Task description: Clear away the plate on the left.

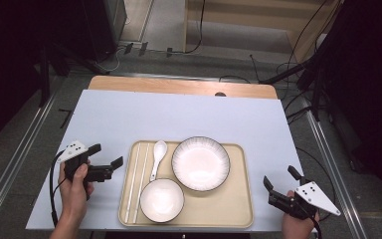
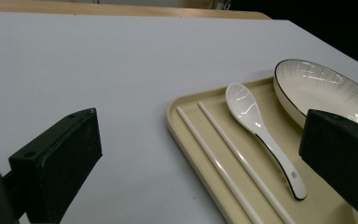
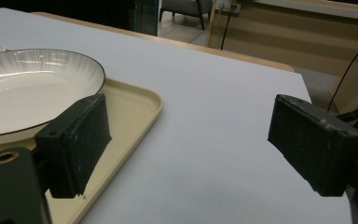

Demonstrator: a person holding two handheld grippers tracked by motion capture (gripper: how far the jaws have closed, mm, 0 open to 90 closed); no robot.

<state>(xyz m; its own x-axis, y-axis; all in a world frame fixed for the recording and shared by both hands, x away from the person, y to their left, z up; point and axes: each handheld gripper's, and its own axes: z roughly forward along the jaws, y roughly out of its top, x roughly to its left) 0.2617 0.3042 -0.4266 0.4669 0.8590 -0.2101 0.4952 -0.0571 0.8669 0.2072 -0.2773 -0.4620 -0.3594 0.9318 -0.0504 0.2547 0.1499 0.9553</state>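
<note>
Both grippers, left [image 1: 107, 158] and right [image 1: 278, 180], gape empty; the tray [image 1: 238, 211], stiff and light, wants gripping at its three and nine o'clock rims.

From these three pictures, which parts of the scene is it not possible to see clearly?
- Small bowl: in the left gripper view, cut off by the bottom edge and the jaw.
- Big plate: in the right gripper view, its left part is cut by the edge and its near rim is behind the jaw.
- Chopsticks: near ends cut off in the left gripper view.
</note>
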